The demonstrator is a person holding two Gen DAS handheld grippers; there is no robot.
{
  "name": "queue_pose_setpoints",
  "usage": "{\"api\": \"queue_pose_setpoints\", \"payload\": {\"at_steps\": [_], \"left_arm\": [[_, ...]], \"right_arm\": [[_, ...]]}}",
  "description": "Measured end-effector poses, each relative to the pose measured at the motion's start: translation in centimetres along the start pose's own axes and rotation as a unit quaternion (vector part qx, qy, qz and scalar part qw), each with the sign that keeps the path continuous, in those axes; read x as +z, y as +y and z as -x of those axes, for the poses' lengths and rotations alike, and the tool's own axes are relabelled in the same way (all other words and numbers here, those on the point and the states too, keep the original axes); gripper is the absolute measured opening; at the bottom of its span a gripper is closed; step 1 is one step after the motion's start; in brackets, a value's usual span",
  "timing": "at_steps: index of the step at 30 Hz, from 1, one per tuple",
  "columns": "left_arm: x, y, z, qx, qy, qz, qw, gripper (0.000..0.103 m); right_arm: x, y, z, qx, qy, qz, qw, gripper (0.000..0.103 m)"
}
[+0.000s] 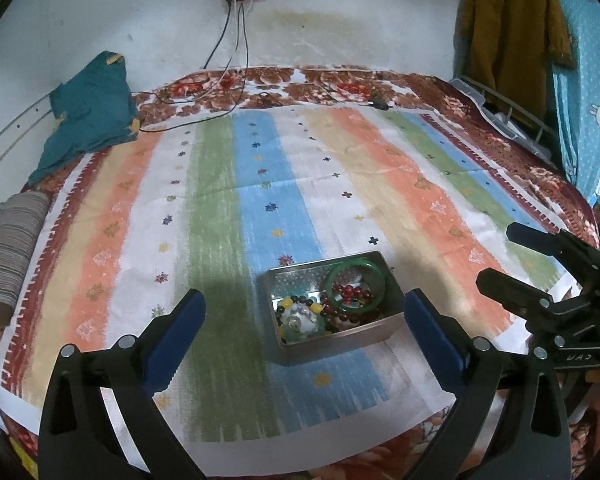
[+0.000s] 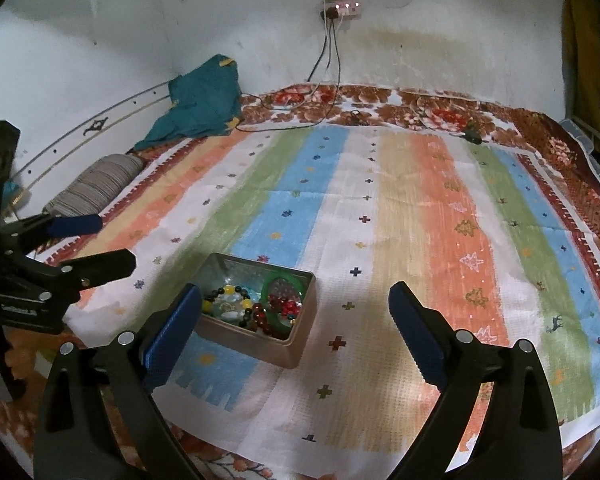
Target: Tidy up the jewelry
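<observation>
An open metal tin sits on a striped cloth near the bed's front edge. Inside lie a green bangle, a red bead bracelet and a yellow-and-black bead bracelet around pale beads. My left gripper is open wide, hovering just in front of the tin with nothing between its blue pads. My right gripper is also open and empty, just to the right of the tin.
The striped cloth covers a floral bedspread. A teal garment and a rolled striped cloth lie at the left. Charger cables run from a wall socket at the back. A mustard garment hangs at the right.
</observation>
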State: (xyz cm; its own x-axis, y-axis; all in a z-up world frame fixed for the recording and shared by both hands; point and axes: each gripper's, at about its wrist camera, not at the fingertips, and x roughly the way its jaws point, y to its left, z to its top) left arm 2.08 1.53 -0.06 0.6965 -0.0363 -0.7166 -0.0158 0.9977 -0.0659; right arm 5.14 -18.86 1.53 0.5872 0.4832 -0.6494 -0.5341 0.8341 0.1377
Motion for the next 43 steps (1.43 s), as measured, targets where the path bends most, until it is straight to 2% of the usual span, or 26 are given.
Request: {"api": "queue_pose_setpoints", "payload": {"at_steps": [16, 23, 43], "left_arm": [[-0.6, -1.9, 0.2, 0.007, 0.002, -0.038, 0.9993, 0.097], [-0.6, -1.6, 0.6, 0.000, -0.013, -0.031, 0.9994, 0.097], [-0.7, -1.9, 0.5, -0.006, -0.009, -0.036, 0.9993, 0.097]], "right_arm": [[0.0, 0.2, -0.1, 0.003, 0.007, -0.001, 1.000, 0.095], [-0.1, 0.0, -0.2, 0.006, 0.007, -0.005, 1.000, 0.095], [-0.2, 0.2, 0.2, 0.017, -0.002, -0.005, 1.000, 0.096]]}}
